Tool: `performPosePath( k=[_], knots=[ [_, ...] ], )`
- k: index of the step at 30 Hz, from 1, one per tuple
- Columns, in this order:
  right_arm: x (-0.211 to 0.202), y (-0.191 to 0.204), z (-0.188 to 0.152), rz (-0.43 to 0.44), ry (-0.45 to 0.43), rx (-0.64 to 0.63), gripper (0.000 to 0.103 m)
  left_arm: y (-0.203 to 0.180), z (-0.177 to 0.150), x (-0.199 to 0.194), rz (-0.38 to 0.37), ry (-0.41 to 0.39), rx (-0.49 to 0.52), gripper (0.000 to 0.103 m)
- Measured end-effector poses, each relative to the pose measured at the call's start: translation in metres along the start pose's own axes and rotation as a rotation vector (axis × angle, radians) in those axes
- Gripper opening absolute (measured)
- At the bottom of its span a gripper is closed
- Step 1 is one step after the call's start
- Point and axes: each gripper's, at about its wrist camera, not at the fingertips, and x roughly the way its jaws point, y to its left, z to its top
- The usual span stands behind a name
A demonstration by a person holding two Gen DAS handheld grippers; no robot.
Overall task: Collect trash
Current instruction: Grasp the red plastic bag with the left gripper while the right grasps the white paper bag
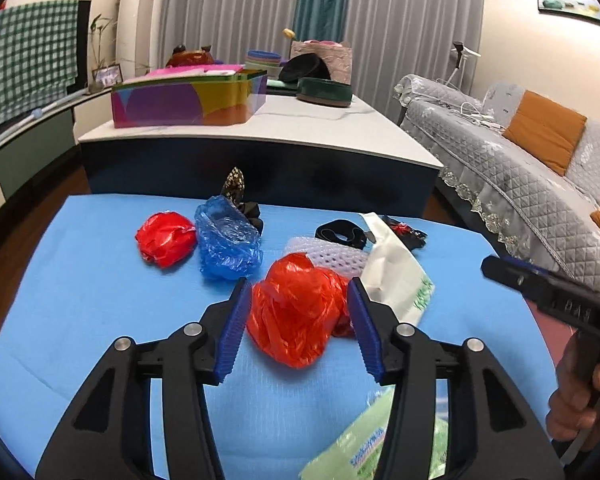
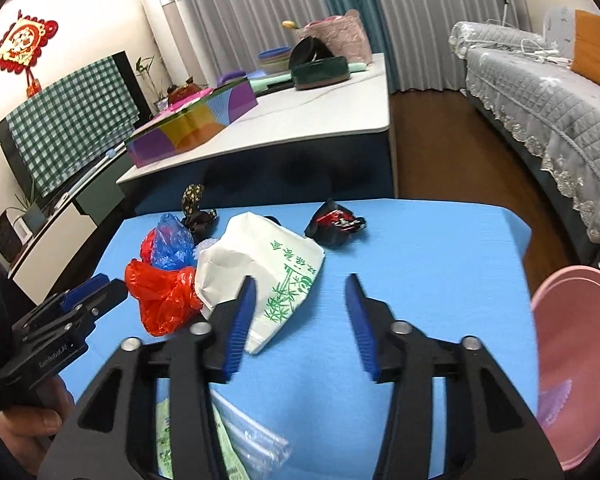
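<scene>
Tongs poised: left gripper (image 1: 298, 316) spread, straddling a crumpled red bag (image 1: 296, 308) on the blue table (image 1: 80, 300); right gripper (image 2: 300, 316) spread, empty, white bag (image 2: 260, 276) just left. Light, soft, probably slippery — pinch the bunched middle.

Glossy crinkled plastic red bag (image 1: 296, 308); seemingly matt cloth blue cover (image 1: 80, 300)

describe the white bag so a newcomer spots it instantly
On the blue table, in the trash cluster, the white bag lies flat beside the nearer red bag, by the open right claw. Only it carries green bamboo print.
</scene>
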Motion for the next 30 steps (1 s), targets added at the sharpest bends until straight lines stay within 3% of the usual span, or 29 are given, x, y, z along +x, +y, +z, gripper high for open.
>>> performPosePath(
  k=[5,6,7,11,19,30],
  knots=[
    [0.022,-0.003,-0.001,0.018,0.045,0.021,0.063,0.0,-0.001,0.019,0.022,0.031,0.006,0.048],
    [0.026,-0.003,-0.001,0.022,0.051,0.023,0.064,0.002,-0.001,0.021,0.026,0.037,0.003,0.044],
    [0.03,-0.003,-0.001,0.026,0.057,0.026,0.066,0.004,-0.001,0.024,0.029,0.042,-0.005,0.03],
    [0.043,0.001,-0.001,0.045,0.075,0.02,0.07,0.01,0.002,0.025,0.033,0.047,-0.013,0.02],
    [0.056,0.03,-0.004,0.045,0.08,-0.068,0.087,0.031,0.009,0.016,0.105,0.032,-0.067,0.017],
    [0.08,0.043,-0.011,0.005,0.159,-0.074,0.089,0.043,0.009,0.015,0.081,0.054,-0.107,0.017]
  ],
)
